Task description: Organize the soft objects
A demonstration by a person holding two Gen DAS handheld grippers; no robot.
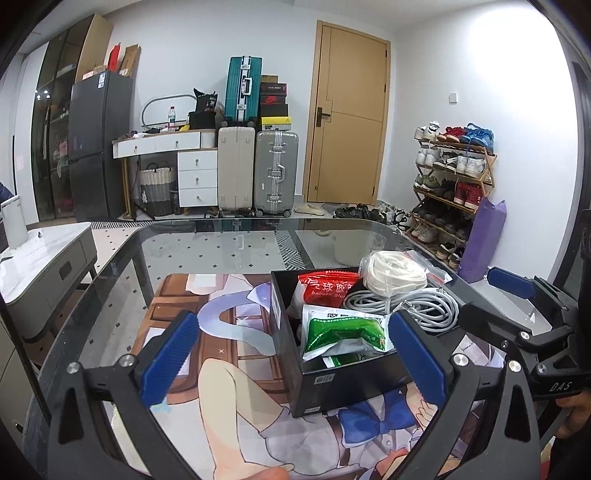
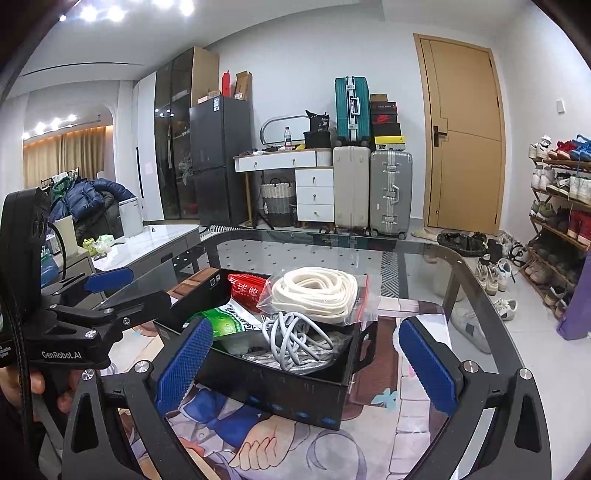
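Both your grippers, left (image 1: 293,354) and right (image 2: 304,362), hover wide and empty by the black box (image 2: 280,387) on the mat (image 1: 236,398), rope bag (image 2: 314,293), cable (image 2: 291,341) and packets (image 1: 343,330) inside.

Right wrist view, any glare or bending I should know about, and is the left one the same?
Right wrist view: ceiling lights blow out at the top edge, the glass table mirrors the room, and the door bows. Left wrist view: a bright wash on the wall beside the door, dark corners, same fisheye curve.
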